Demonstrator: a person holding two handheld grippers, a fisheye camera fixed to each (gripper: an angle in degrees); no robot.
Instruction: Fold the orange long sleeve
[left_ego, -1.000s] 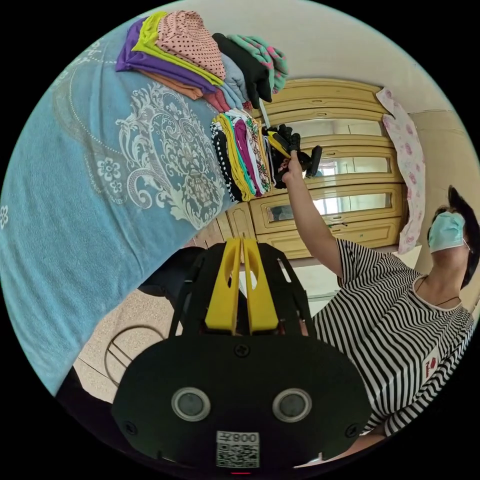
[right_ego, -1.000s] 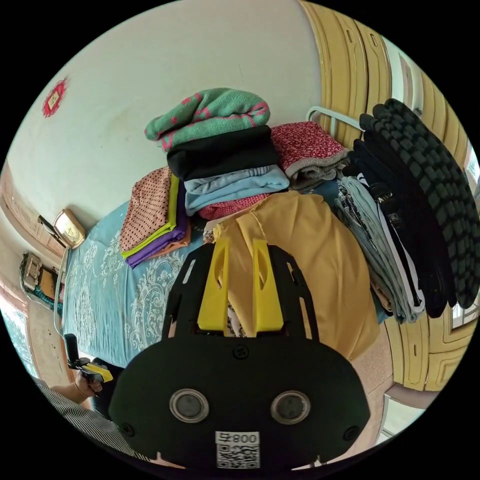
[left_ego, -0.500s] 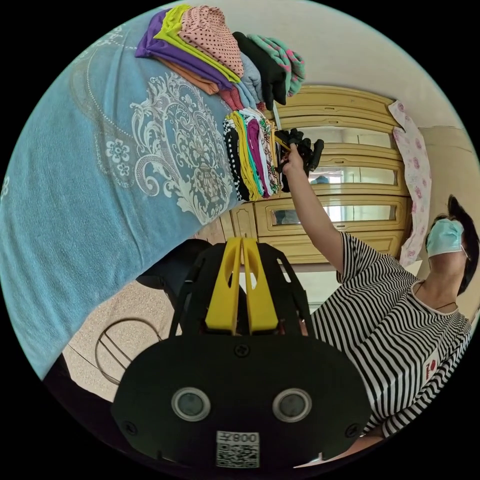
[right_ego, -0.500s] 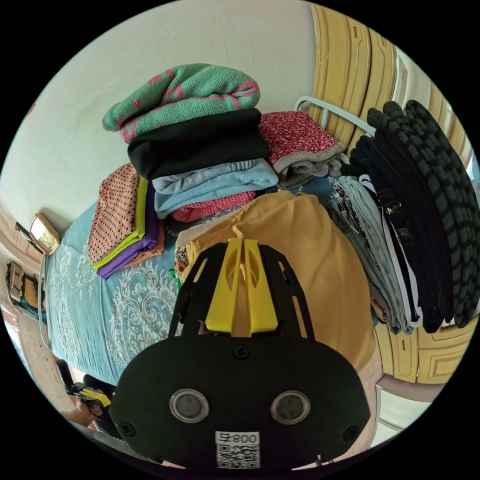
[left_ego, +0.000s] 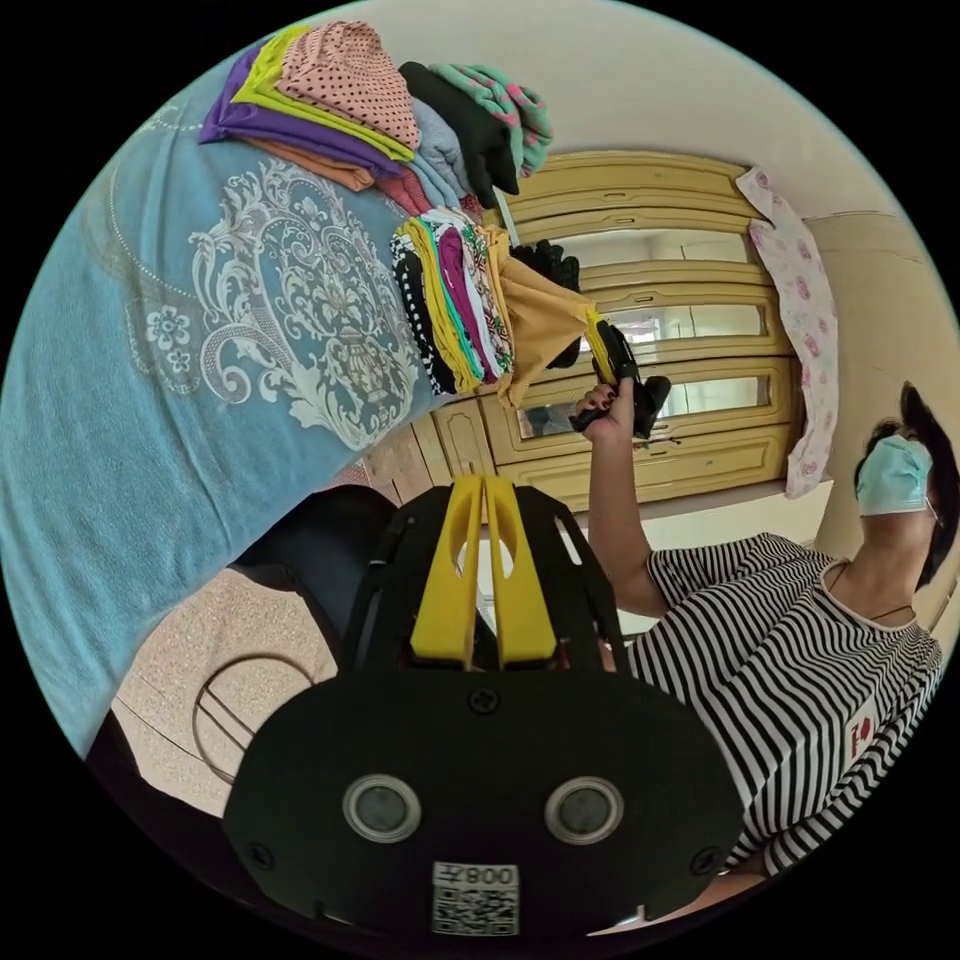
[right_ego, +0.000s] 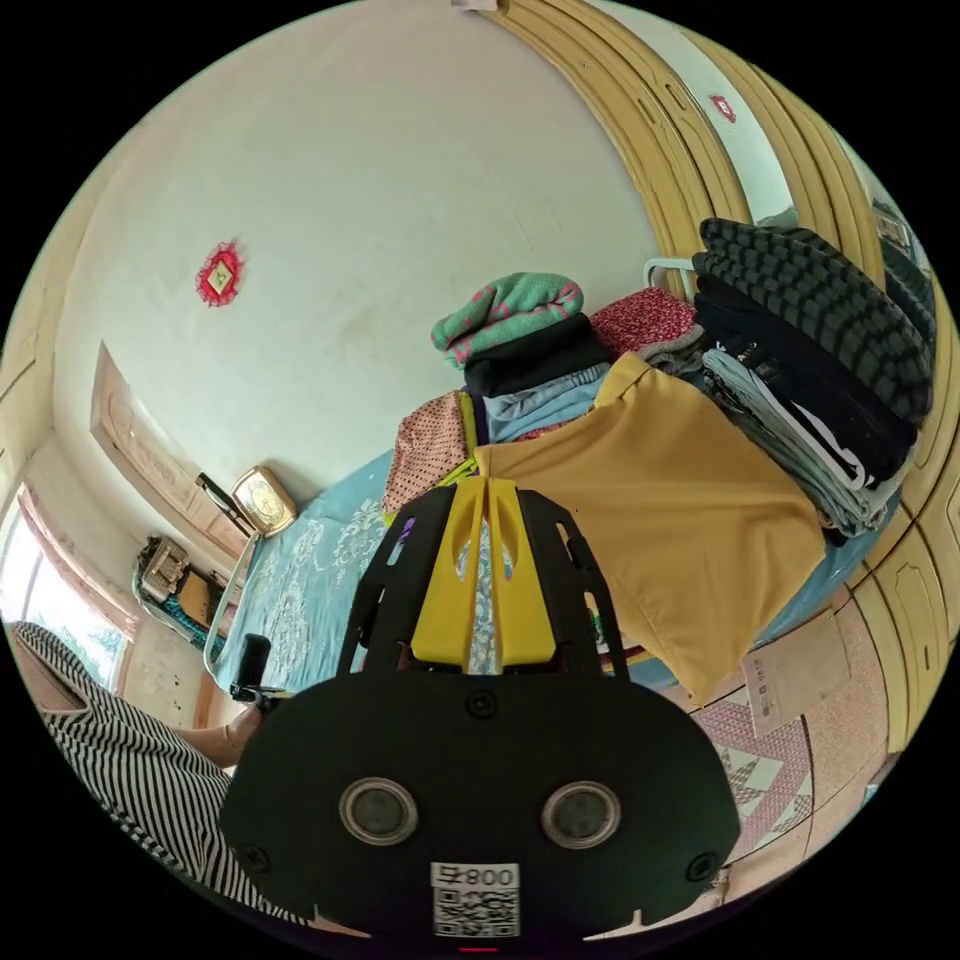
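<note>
At the bed's (left_ego: 150, 420) corner, the orange long sleeve (right_ego: 660, 500) hangs stretched off the stack of folded clothes (left_ego: 455, 300), pinched by the right gripper (left_ego: 600, 345). Off the bed's edge, the left gripper (left_ego: 485, 500) is closed, holding nothing.

Bright even daylight, perhaps window-lit, sharp focus, soft shadows, strong fisheye edge bending

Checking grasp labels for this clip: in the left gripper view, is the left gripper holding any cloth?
No: the left gripper has its jaws closed together with no cloth between them, hanging apart from the blue bedspread.
</note>
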